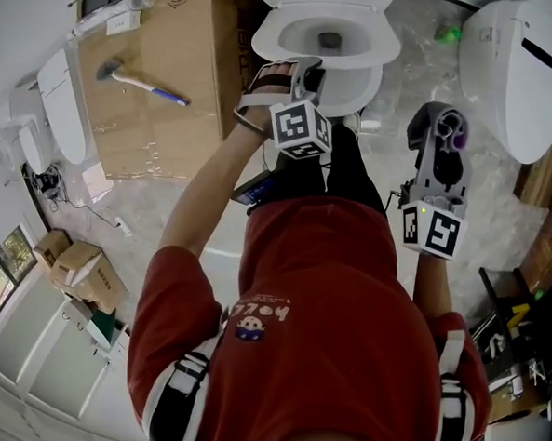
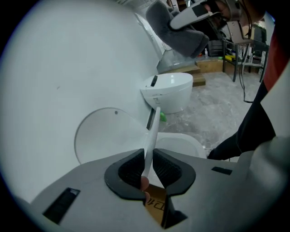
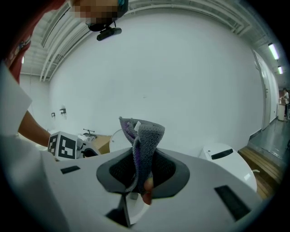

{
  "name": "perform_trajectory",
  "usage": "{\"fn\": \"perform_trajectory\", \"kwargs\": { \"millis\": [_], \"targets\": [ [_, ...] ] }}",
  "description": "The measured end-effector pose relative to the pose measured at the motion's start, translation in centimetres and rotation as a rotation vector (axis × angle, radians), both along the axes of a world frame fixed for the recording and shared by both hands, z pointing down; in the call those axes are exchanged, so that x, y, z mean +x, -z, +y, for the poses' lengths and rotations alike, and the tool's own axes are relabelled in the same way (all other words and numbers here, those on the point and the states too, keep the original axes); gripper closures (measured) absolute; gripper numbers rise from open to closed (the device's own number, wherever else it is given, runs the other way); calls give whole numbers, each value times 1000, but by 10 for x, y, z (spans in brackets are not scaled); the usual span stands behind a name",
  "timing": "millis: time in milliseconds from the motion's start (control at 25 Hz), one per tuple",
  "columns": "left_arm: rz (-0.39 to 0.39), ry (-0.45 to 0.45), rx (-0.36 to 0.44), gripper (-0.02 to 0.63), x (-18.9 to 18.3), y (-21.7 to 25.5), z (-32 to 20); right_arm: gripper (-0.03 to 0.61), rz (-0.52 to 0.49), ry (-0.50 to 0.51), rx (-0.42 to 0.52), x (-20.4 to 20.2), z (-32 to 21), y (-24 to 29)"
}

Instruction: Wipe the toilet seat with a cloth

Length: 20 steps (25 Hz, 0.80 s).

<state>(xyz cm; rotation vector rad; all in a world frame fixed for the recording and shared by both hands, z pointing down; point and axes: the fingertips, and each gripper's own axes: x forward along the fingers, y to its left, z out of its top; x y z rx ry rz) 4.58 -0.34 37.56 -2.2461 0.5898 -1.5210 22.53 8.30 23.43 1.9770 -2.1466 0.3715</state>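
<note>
Red shirt (image 1: 318, 292) and both forearms fill the near part of the head view, and beyond them the toilet (image 1: 380, 49) stands open on the marble floor. At its front rim the left gripper (image 1: 299, 76) points steeply down. In the left gripper view (image 2: 148, 167) its jaws stand slack on either side of a thin white edge, which I take to be the toilet seat (image 2: 152, 136) seen edge-on, with the round lid (image 2: 104, 136) up behind it. The pads look to be beside that edge, not pressing on it.

Off to the right and well apart from the bowl, the right gripper (image 1: 445, 132) hangs in the air. Its jaws (image 3: 142, 174) are clenched on a bunched grey and purple cloth (image 3: 144, 136), which sticks up past the tips.

Main risk, as I judge it: if the seat is tilted off its rest, nothing firm holds it, so it could drop and bang on the rim, or pinch the left jaws as it falls. A slack hold also lets the hard tips scrape the plastic.

Second risk is the cloth. It is gripped by one narrow fold, so a firm wipe could drag it out of the jaws, or leave bare jaw tips rubbing the seat instead of fabric. A loose end might also trail into the bowl.

Another toilet (image 1: 518, 71) sits just right of the raised gripper, so a wide swing toward the seat could clip it
</note>
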Motion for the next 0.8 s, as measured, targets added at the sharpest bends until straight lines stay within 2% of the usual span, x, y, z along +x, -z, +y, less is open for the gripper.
{"fn": "perform_trajectory", "kwargs": {
  "millis": [160,320,560,800],
  "targets": [
    [-12,8,-20,545,-4,-17,25,509,4,44,-43,0,9,-20],
    [-27,-24,-105,537,-8,-46,59,509,27,77,-78,-9,18,-40],
    [22,-43,-227,509,-14,-92,98,509,81,59,-95,-14,20,-58],
    [22,-91,-299,485,-37,-130,128,509,114,108,-139,-61,29,-80]
  ]
}}
